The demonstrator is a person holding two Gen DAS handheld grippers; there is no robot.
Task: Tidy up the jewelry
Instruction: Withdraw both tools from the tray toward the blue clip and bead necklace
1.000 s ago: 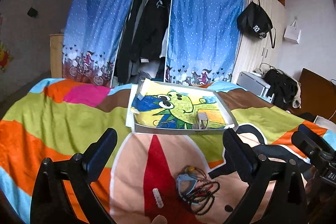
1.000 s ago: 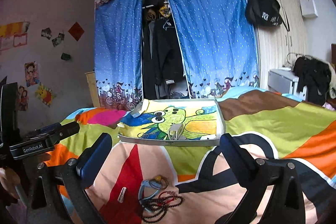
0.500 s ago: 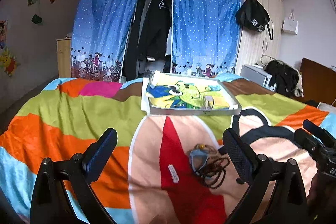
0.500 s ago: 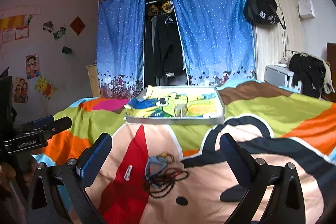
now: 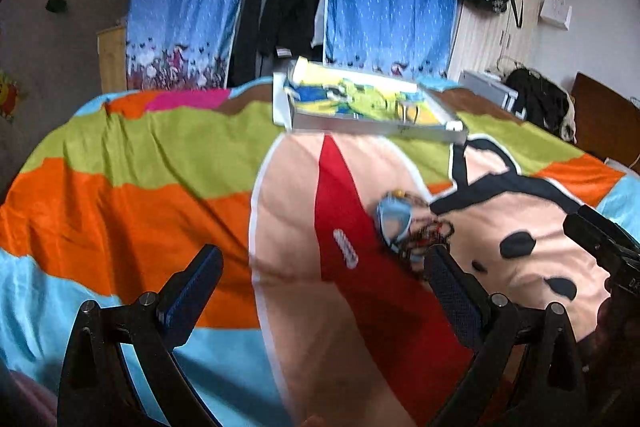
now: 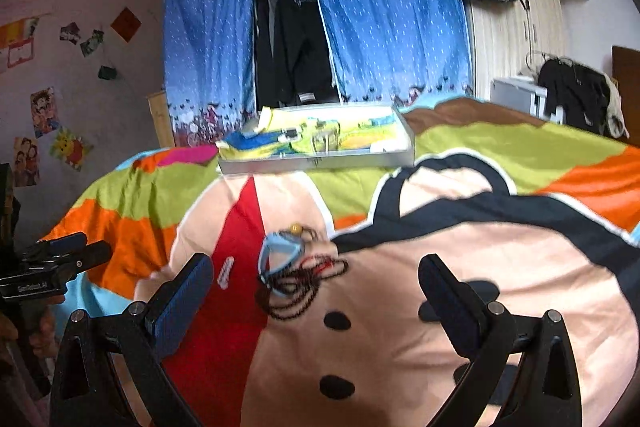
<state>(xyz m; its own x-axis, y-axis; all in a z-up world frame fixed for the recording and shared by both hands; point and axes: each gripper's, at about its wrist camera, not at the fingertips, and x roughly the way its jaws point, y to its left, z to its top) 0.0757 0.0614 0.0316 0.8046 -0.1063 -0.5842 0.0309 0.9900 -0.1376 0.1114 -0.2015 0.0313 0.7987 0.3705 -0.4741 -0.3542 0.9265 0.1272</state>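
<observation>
Both tools, left tool [image 5: 320, 287] and right tool [image 6: 316, 283], gape empty above the bed [image 6: 440, 267]. The dark beaded strands [image 6: 298, 287] seem tangled with the blue bracelet [image 6: 280, 259]; lifting one may drag both.

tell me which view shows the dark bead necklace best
The right wrist view: the bead necklace lies spread between the open jaws, its loops plain beside the blue band. In the left wrist view it is blurred and partly behind the right-hand jaw.
</observation>
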